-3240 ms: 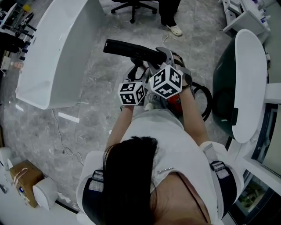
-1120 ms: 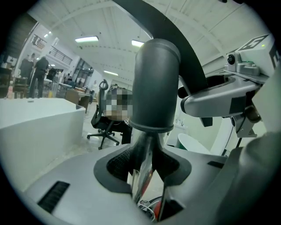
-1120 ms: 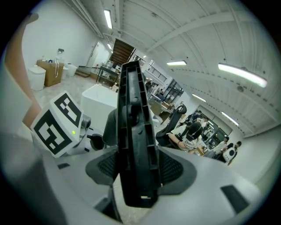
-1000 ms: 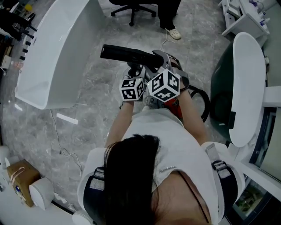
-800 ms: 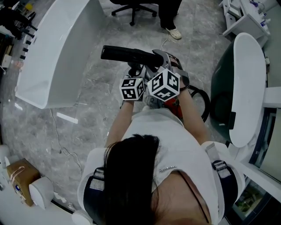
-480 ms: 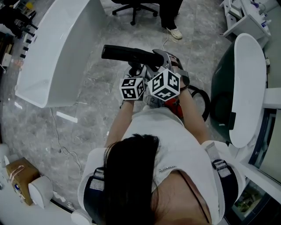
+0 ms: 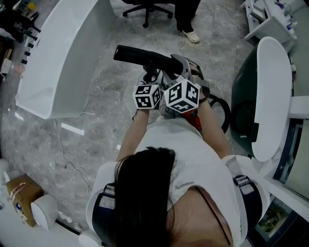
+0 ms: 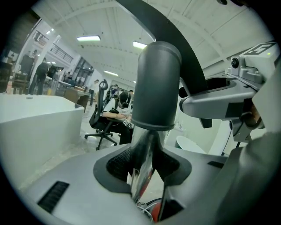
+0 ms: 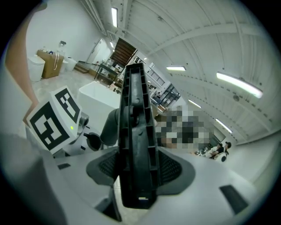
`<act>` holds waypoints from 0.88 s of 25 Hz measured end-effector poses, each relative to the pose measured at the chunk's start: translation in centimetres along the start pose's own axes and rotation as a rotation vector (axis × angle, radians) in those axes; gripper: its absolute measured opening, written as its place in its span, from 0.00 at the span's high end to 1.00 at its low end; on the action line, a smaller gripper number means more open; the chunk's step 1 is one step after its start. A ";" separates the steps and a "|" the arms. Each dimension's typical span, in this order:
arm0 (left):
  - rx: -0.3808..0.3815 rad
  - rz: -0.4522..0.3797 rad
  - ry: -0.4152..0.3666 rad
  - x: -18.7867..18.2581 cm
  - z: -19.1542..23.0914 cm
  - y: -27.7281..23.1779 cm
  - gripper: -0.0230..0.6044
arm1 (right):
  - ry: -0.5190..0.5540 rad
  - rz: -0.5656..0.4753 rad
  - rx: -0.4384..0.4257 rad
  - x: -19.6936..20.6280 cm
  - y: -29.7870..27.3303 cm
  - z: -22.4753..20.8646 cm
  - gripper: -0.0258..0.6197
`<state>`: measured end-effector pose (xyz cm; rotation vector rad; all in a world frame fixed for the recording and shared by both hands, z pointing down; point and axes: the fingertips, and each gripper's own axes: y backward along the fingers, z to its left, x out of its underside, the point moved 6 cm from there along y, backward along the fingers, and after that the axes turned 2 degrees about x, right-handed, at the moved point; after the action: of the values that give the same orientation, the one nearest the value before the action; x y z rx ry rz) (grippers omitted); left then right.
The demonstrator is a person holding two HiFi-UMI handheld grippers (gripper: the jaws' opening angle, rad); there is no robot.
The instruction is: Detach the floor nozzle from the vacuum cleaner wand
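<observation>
The black floor nozzle (image 7: 140,55) sticks out to the left above the floor, in front of both marker cubes. My right gripper (image 9: 136,172) is shut on the nozzle (image 9: 137,132), whose narrow black body stands upright between the pads; the jaws have just been closing on it. My left gripper (image 8: 147,165) is shut on the chrome wand (image 8: 141,173), just below a dark grey collar (image 8: 158,83). In the head view the left gripper (image 7: 150,78) and the right gripper (image 7: 172,68) sit side by side, almost touching. The joint between wand and nozzle is hidden there.
A white curved desk (image 7: 63,53) runs along the left. A white chair (image 7: 273,96) stands at the right. The red vacuum body (image 7: 194,117) and its black hose (image 7: 225,110) lie under my right arm. An office chair base (image 7: 145,8) and a person's shoe (image 7: 193,34) are at the top.
The nozzle's far end has shifted slightly to the right and up. The right gripper's cube has rolled a little. The left gripper has stayed in place.
</observation>
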<state>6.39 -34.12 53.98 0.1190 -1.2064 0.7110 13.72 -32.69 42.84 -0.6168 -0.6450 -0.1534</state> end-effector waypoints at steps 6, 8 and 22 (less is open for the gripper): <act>0.004 0.000 0.003 -0.1 -0.1 -0.5 0.74 | -0.047 0.002 0.022 0.4 0.0 -0.3 0.59; 0.003 -0.002 0.007 -0.1 -0.1 -0.5 0.74 | -0.065 0.003 0.020 0.5 -0.1 -0.3 0.59; 0.015 -0.008 0.004 -0.3 -0.1 -0.8 0.74 | -0.051 0.055 -0.016 0.1 -0.2 -0.8 0.59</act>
<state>6.81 -34.80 53.93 0.1345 -1.1970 0.7128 14.15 -33.28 42.53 -0.6545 -0.6757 -0.0915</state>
